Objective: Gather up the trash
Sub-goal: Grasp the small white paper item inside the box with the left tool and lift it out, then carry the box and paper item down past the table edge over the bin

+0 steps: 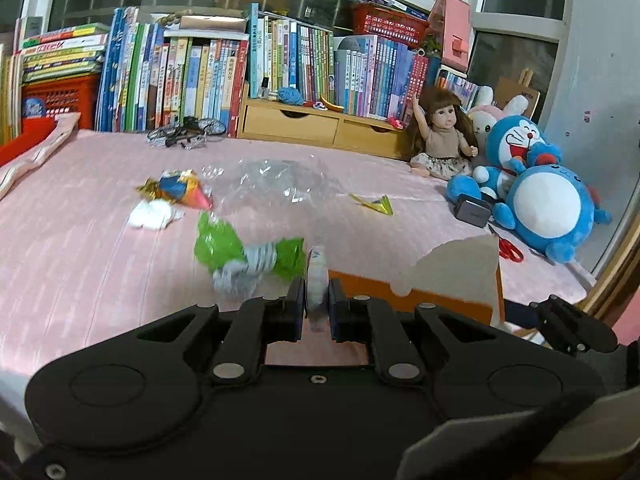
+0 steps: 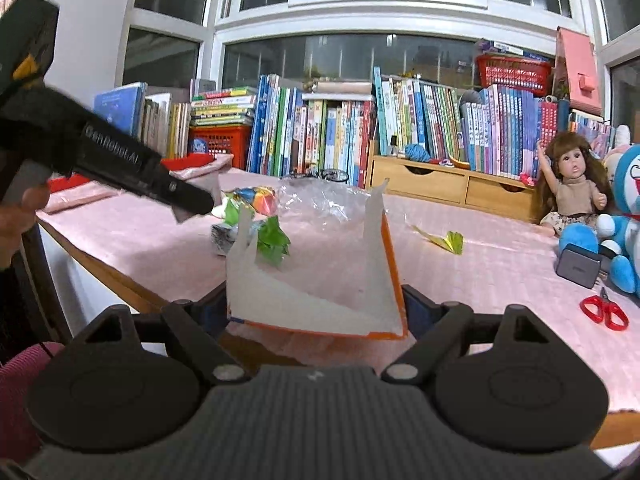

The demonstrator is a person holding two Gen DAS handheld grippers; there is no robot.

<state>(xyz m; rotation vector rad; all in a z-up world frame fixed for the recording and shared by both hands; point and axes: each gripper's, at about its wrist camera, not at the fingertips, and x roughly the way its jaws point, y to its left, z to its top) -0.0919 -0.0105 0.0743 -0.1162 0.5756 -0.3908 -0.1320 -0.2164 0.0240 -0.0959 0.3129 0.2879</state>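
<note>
My right gripper (image 2: 316, 314) is shut on an open orange carton (image 2: 320, 280) with a white inside, held upright over the pink table's near edge. In the left wrist view the carton (image 1: 452, 272) stands just right of my left gripper (image 1: 317, 308), which is shut on a thin white scrap (image 1: 318, 272). A green wrapper (image 1: 248, 256) lies just ahead of it. Farther back lie a colourful wrapper (image 1: 180, 190), a white tissue (image 1: 154, 214), a clear plastic bag (image 1: 276, 184) and a yellow-green wrapper (image 1: 376, 204). The right wrist view shows the left gripper (image 2: 192, 202) at upper left.
Red scissors (image 2: 604, 312) and a grey charger block (image 2: 578, 266) lie at the right beside blue plush toys (image 1: 548, 208) and a doll (image 1: 440, 136). Books (image 1: 200, 80) and a wooden drawer unit (image 1: 312, 124) line the back. The table's wooden edge (image 2: 120, 284) runs at left.
</note>
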